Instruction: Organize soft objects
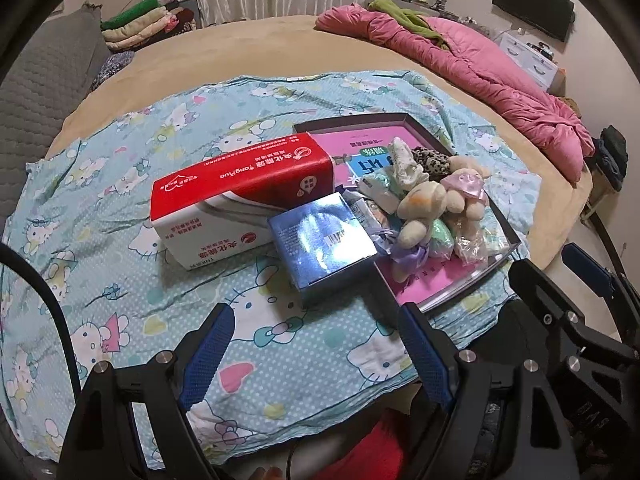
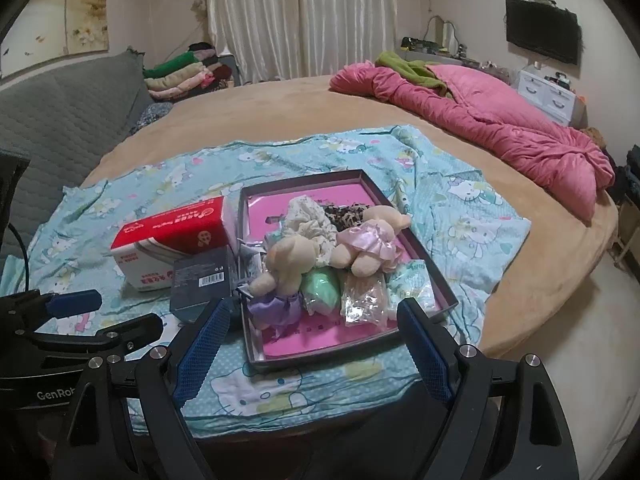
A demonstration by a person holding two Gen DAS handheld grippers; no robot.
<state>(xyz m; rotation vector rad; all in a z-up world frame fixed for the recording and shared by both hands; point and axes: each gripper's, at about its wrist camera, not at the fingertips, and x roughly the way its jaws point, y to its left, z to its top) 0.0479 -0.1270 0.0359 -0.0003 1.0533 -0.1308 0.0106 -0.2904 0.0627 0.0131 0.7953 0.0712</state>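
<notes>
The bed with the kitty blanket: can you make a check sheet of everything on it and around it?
Surface: kitty blanket spread over a round tan bed.
Job's things: two plush toys, cloth pieces and small bags piled in a shallow tray.
Clutter: red and white box and blue box, both left of the tray.
Grippers: left gripper and right gripper both open, holding nothing, hovering short of the pile.
Cables: one dark cable at the left edge.
Surroundings: pink quilt, folded clothes, curtains, wall TV.
</notes>
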